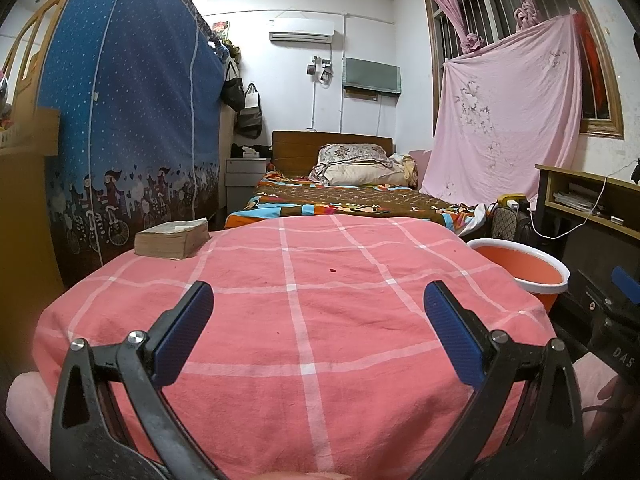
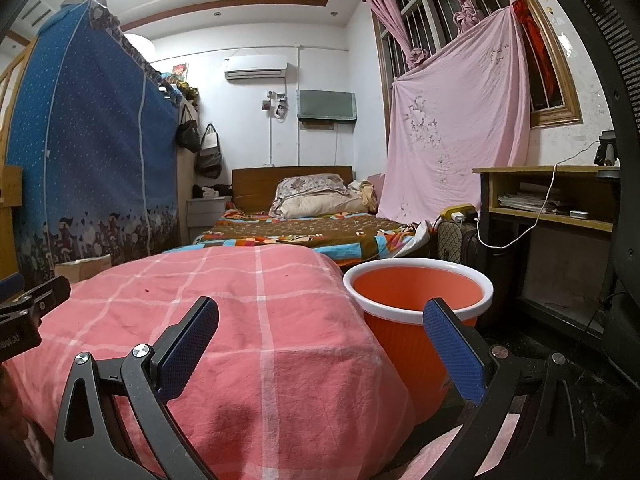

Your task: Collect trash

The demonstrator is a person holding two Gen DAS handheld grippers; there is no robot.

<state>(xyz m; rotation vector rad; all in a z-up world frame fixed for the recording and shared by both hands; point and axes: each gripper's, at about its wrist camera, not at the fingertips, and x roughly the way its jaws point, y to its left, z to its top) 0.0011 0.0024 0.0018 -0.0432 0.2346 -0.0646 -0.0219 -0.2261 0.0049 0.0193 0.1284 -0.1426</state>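
An orange bin with a white rim (image 2: 418, 292) stands on the floor at the right side of a surface covered by a pink checked cloth (image 2: 224, 320); the left wrist view shows the bin (image 1: 520, 268) too. My left gripper (image 1: 318, 300) hovers open over the cloth (image 1: 320, 320), with nothing between its fingers. My right gripper (image 2: 320, 316) is open over the cloth's right corner, its right finger in front of the bin. A tiny red speck (image 1: 331, 270) lies on the cloth. I see no other trash.
A thick old book (image 1: 173, 238) rests on the cloth's far left corner. Beyond is a bed (image 1: 352, 196) with pillows. A blue fabric wardrobe (image 1: 132, 120) stands left, a desk (image 2: 548, 200) with a white cable right, a black chair (image 2: 612, 160) at the far right.
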